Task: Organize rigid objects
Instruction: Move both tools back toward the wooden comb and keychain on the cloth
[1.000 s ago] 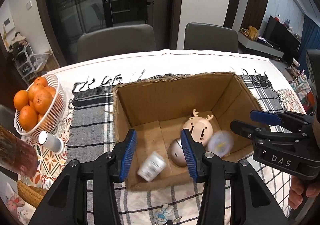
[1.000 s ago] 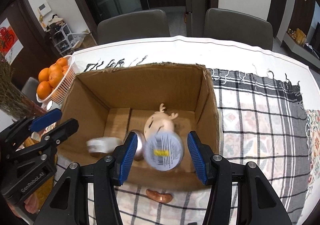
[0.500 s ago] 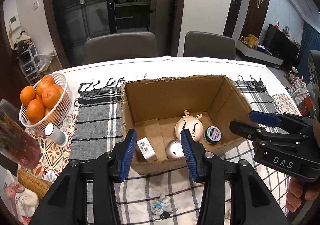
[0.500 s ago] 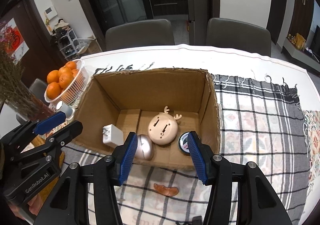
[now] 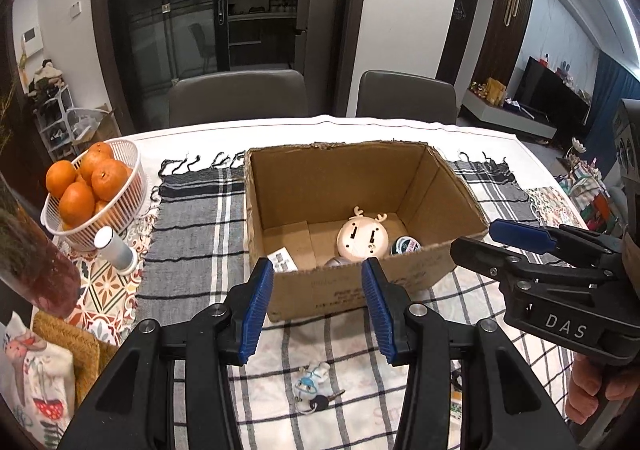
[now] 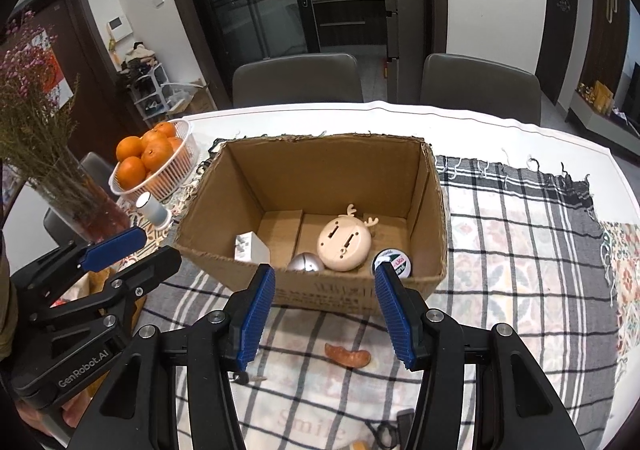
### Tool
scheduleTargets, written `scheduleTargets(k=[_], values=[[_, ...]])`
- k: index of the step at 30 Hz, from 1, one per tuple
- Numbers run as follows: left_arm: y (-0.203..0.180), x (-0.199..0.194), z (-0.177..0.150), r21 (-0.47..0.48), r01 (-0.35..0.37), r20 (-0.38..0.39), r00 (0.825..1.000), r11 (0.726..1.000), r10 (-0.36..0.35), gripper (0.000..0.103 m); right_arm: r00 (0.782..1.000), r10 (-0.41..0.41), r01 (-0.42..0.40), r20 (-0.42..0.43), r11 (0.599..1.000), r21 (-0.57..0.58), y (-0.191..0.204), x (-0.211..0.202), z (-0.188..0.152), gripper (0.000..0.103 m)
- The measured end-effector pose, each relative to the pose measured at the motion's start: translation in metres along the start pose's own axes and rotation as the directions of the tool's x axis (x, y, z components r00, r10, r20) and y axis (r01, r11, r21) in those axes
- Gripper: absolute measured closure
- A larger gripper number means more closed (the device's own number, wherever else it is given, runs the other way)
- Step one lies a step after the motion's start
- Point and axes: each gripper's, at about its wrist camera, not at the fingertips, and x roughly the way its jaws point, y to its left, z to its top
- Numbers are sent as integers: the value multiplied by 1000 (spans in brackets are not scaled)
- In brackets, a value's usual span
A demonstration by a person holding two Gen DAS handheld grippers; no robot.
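An open cardboard box (image 5: 360, 290) (image 6: 352, 296) stands on the checked cloth. Inside lie a white charger block (image 6: 250, 247), a silver dome (image 6: 306, 262), a beige deer-shaped disc (image 6: 344, 244) (image 5: 362, 238) and a round tin (image 6: 392, 263) (image 5: 405, 245). My left gripper (image 5: 318, 304) is open and empty, above the cloth in front of the box. My right gripper (image 6: 326, 308) is open and empty, also in front of the box. A key ring with a small figure (image 5: 313, 386) and an orange crescent piece (image 6: 347, 357) lie on the cloth near me.
A white basket of oranges (image 5: 90, 190) (image 6: 154, 166) and a small white cylinder (image 5: 116, 250) stand left of the box. A vase of dried flowers (image 6: 56, 178) is at the left. Two chairs (image 5: 240, 98) stand behind the table. Small dark items (image 6: 394, 430) lie at the near edge.
Both grippers have pulled back and up from the box. The white block and the tin that were dropping from them a second ago now rest inside the box.
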Motion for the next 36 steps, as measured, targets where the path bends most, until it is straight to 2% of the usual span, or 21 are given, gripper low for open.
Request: scheduleTargets(k=[7,20,28,36], values=[[1,-3,-20,-1,8,-20,1000,1000,-8,56,1000,8,-8,-6,1000,7,5,-3,-19,49],[2,19,-52,5,19,-112,993,1000,-18,56,996,-7,12,-94,999,46,-4,25,-51,49],[4,37,-67,4,34,-185,982,999,-33,56,988,3,9,-157,997,75,-10,47,-65,49],[8,57,-83,14,47,-269,962,999,-41,56,975,0,21,-223,996,92,-15,69,-75,47]])
